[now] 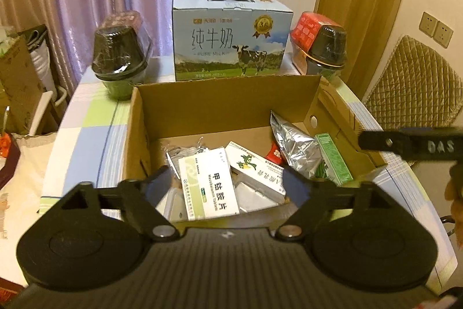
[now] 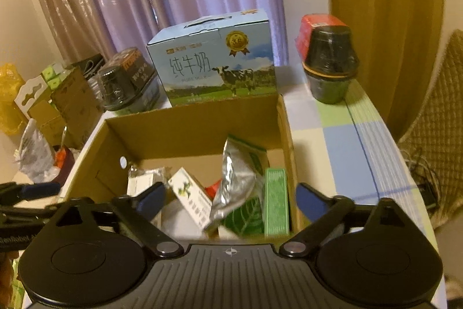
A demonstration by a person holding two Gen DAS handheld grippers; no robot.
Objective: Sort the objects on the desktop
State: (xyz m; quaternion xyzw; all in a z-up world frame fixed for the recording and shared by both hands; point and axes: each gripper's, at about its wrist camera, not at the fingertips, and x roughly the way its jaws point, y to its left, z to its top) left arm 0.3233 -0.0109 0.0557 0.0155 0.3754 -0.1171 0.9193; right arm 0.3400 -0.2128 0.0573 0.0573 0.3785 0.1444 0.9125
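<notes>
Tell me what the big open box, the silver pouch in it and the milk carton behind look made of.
Open box: plain brown corrugated cardboard, matte, by its thick raw edges. Silver pouch: seemingly metallised foil or foil-laminated plastic, crinkled and shiny. Milk carton: printed paperboard, smooth, slightly glossy, with folded flaps.

We see an open brown cardboard box [image 1: 162, 109] holding the sorted things. A white medicine box [image 1: 208, 187] with green print lies flat near the front, and a second white carton [image 1: 254, 170] with a green figure lies beside it. A crumpled silver foil pouch [image 1: 295, 146] stands tilted, and a green carton [image 1: 334, 158] leans against the right wall.
</notes>
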